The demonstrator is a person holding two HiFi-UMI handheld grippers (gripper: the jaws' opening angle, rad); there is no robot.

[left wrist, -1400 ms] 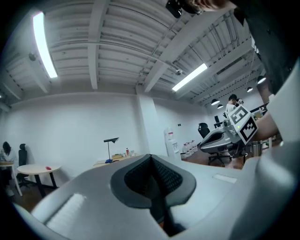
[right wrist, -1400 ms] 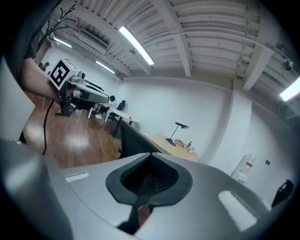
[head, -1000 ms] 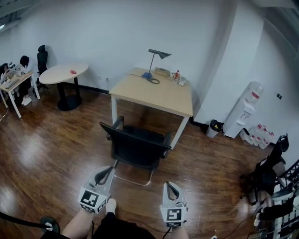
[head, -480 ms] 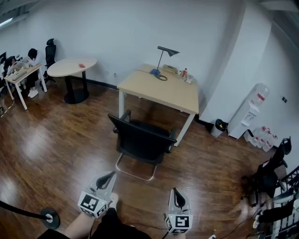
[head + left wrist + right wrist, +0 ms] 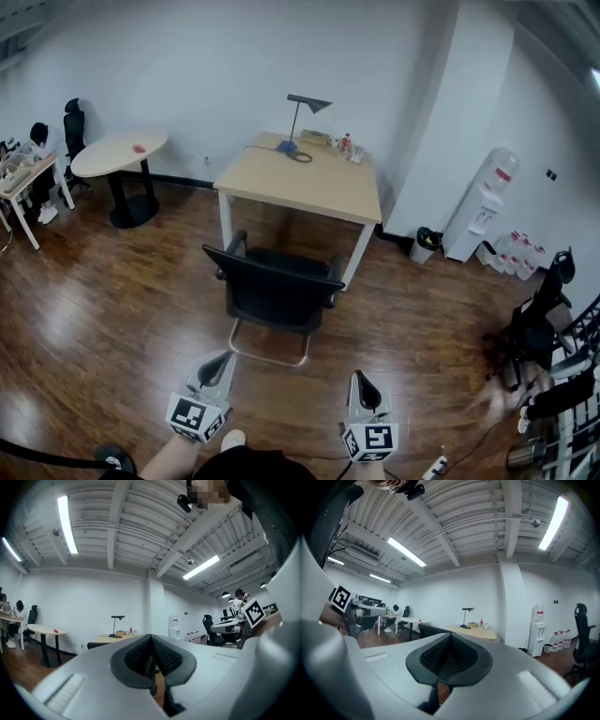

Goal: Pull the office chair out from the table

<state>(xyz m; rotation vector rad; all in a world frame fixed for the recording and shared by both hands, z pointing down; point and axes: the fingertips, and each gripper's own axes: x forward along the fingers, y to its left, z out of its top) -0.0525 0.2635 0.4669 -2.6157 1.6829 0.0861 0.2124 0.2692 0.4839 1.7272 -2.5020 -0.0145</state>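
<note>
Black is the office chair [image 5: 277, 298]. It stands in the middle of the head view with its back turned to us. Its seat is close up to the near edge of the wooden table [image 5: 319, 187]. We cannot tell if the seat pokes a bit under the table top.

What has changed? The chair has not moved: it is by the table just as it was a second ago, and only our looking has swung a little. Our grippers have tipped down, though. A moment back both gripper views showed mostly ceiling, and now they look across the room at the table and chair.

The left gripper [image 5: 219, 364] is at the lower left of the head view and the right gripper [image 5: 361, 378] at the lower middle. Both are well apart from the chair. Each has its two fingers pressed together with nothing between them (we check this in each gripper's own view).

So we are not holding the chair right now. We could be coming up to grab it, or we could be stepping back after letting it go.
</note>
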